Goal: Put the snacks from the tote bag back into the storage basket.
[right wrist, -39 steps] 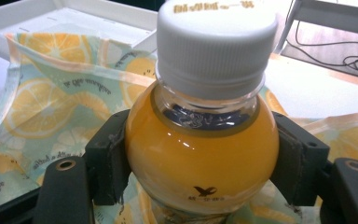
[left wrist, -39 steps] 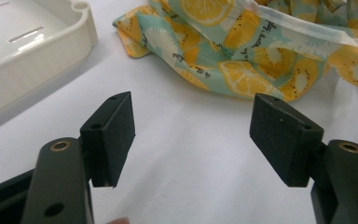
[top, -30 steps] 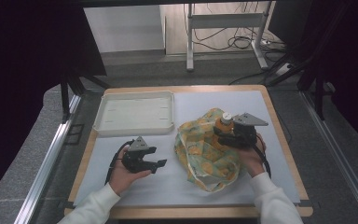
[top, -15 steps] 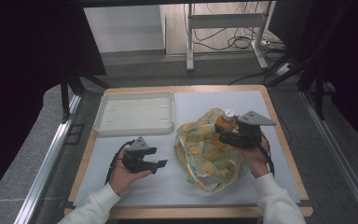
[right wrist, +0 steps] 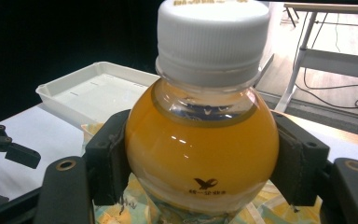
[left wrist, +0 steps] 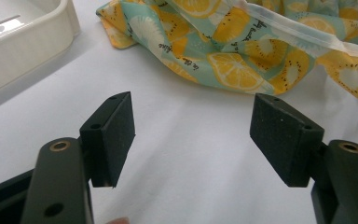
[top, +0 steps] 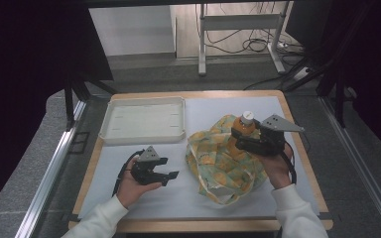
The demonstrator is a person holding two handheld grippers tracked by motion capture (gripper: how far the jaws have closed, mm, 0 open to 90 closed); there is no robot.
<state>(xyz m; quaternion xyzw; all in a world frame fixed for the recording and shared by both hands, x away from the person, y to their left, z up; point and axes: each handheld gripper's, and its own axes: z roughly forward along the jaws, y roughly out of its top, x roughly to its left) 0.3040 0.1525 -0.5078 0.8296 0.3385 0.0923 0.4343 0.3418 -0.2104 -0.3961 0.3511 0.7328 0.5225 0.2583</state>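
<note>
Nearest on the left, the left claw rests spread and empty on the table, waiting. Just right, the fruit-print bag lies slumped open. Above it the right claw clamps an orange juice bottle upright, likely heading for the far-left tray.

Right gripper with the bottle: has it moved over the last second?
Yes. The right gripper, shut on the orange bottle, has drifted slightly right, away from the white tray, lifting the bottle's cap clear of the fruit-print bag.
</note>
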